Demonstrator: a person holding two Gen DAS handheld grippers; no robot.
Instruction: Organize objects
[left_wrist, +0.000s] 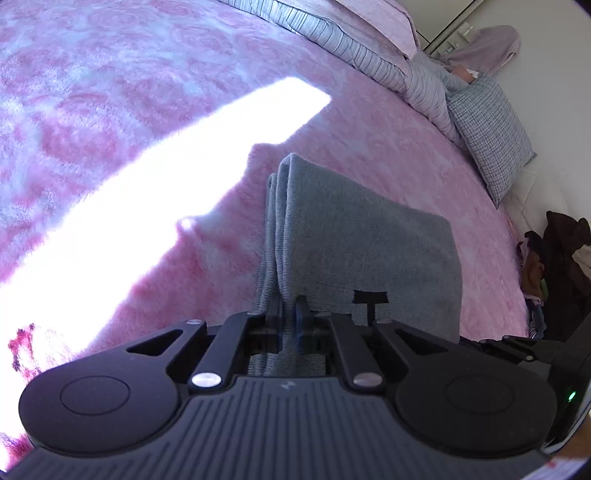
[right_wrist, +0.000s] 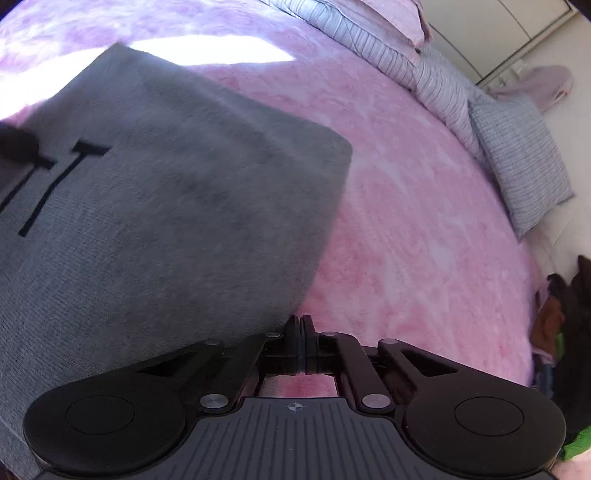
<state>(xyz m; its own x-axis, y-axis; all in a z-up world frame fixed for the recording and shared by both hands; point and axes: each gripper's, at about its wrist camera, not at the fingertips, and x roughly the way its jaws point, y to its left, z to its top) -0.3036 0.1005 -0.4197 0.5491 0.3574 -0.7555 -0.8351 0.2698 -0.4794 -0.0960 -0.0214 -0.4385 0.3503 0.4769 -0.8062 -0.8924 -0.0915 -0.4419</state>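
The left gripper (left_wrist: 289, 308) has its two black fingers squeezed tight on the folded edge of a grey cloth (left_wrist: 354, 240). Several layers of the cloth are pinched between them. From there the cloth stretches away over a pink fuzzy blanket (left_wrist: 388, 147) that covers the bed. A black letter mark (left_wrist: 370, 300) is stitched on the cloth, near the fingers.

The right gripper (right_wrist: 300, 326) has its fingers pressed flat together. They sit right at the edge of the grey cloth (right_wrist: 166, 221). I cannot tell if a bit of the cloth's edge is caught between them; only pink blanket (right_wrist: 424, 258) shows in the gap behind the fingers. In the right wrist view the cloth fills the left side, and its far corner points toward the middle of the bed. Two black letter marks (right_wrist: 55, 177) show on it at the left.

A bright strip of sunlight (left_wrist: 147, 192) lies across the blanket to the left of the cloth. Far back on the bed sits a striped pillow (left_wrist: 351, 40), and beside it a checked pillow (left_wrist: 487, 136) leans by the wall. A dark pile of clothes (left_wrist: 554, 266) lies past the right side of the bed.
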